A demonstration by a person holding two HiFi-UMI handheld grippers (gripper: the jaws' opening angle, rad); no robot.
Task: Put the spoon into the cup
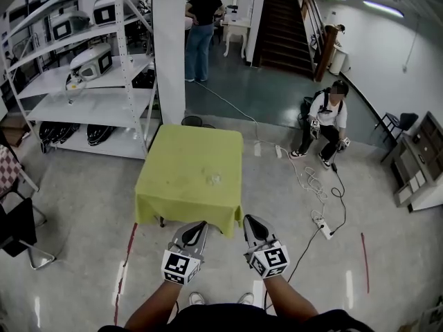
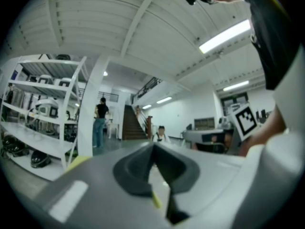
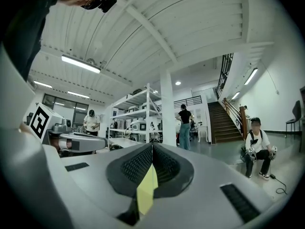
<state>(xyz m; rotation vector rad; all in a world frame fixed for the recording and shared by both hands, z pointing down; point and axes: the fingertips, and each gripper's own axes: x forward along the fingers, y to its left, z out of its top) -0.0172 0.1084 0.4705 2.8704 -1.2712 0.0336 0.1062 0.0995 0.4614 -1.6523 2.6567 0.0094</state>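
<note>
A small table under a yellow-green cloth (image 1: 173, 185) stands ahead of me in the head view. On it, right of centre, sits a small clear object (image 1: 214, 179) that looks like the cup. I cannot make out a spoon at this distance. My left gripper (image 1: 196, 228) and right gripper (image 1: 250, 223) hang side by side over the floor, just short of the table's near edge. Both are shut, with nothing between the jaws. The left gripper view (image 2: 153, 147) and right gripper view (image 3: 152, 146) point level across the room, over the table.
White shelving (image 1: 83, 81) and a white pillar (image 1: 169, 47) stand behind the table at left. One person stands at the back (image 1: 201, 26), another sits at right (image 1: 325, 120). Cables and a power strip (image 1: 322, 225) lie right of the table. A black chair (image 1: 17, 234) stands at left.
</note>
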